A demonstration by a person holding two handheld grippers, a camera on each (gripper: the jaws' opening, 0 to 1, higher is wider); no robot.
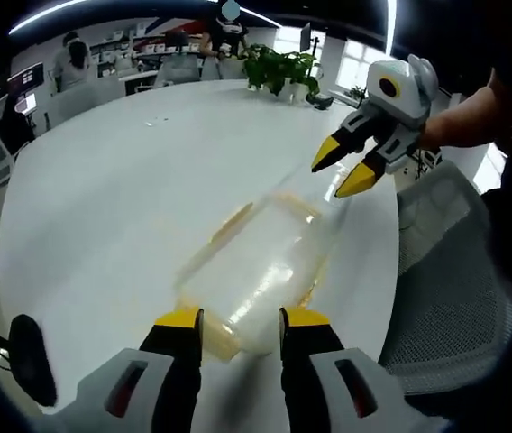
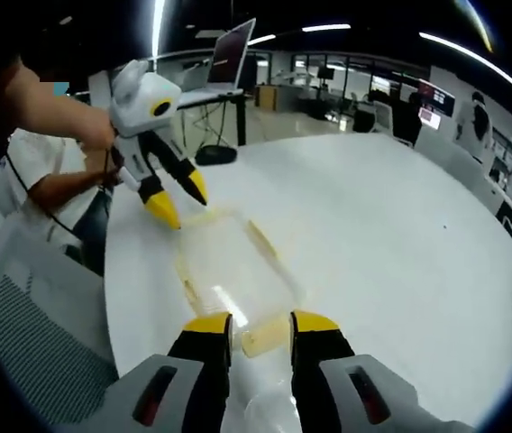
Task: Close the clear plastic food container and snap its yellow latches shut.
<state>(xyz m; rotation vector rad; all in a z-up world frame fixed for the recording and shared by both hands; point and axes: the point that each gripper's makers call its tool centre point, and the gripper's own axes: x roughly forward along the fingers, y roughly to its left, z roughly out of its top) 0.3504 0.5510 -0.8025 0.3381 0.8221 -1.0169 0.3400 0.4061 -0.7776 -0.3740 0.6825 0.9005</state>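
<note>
A clear plastic food container (image 1: pixel 260 271) lies on a large white round table (image 1: pixel 103 207), with 1 gripper at each short end. In the left gripper view, the left gripper (image 1: pixel 241 317) is just at the container's near end, its 2 yellow-tipped jaws parted to a narrow gap and holding nothing; the right gripper (image 1: pixel 348 167) hangs at the far end, jaws slightly parted. In the right gripper view, the right gripper (image 2: pixel 260 322) sits at the near end with a yellow latch (image 2: pixel 265 340) between its parted jaws, though whether they press it cannot be told. The picture is blurred.

The lid appears to lie on the container, so closing looks done. The long-side latch (image 2: pixel 261 238) looks splayed outward, so the latches probably remain to be snapped. A grey mesh chair (image 1: pixel 450 271) stands beside the table, and potted plants (image 1: pixel 278 70) sit at its far edge.
</note>
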